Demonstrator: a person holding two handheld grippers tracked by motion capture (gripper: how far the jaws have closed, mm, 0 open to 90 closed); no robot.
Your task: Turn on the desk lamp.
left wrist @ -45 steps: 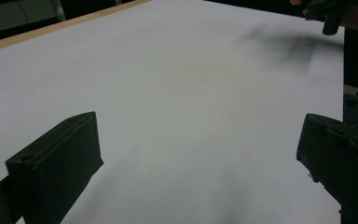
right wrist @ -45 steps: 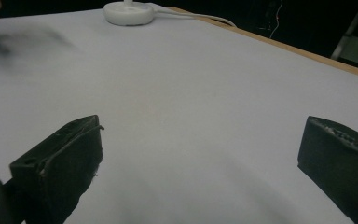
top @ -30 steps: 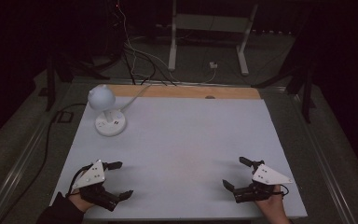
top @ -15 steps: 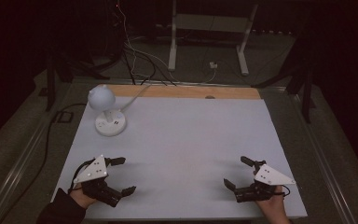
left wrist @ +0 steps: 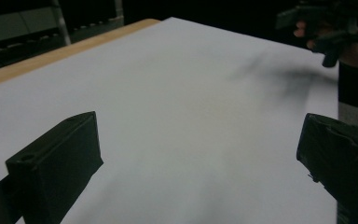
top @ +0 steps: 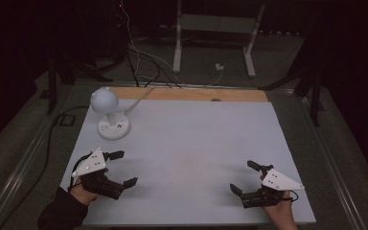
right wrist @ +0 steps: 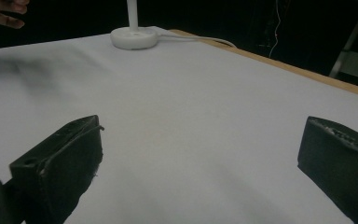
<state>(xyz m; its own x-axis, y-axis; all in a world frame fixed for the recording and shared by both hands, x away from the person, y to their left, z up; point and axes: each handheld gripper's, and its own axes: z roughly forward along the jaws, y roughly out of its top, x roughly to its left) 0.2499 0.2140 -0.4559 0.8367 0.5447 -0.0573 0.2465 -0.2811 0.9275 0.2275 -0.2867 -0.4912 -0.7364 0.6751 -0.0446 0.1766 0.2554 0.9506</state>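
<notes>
High view is showing the left gripper (top: 120, 168) and right gripper (top: 243, 177) hovering over the white table (top: 196, 139), jaws spread wide and holding nothing. Left gripper is sitting nearest the desk lamp (top: 109, 115).

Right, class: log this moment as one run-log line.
left gripper: open, empty, near table's front left | right gripper: open, empty, front right | lamp: upright, far left, untouched

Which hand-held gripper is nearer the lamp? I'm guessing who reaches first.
Left. The left hand-held gripper sits just in front of the lamp; the right hand-held gripper is across the table.
</notes>
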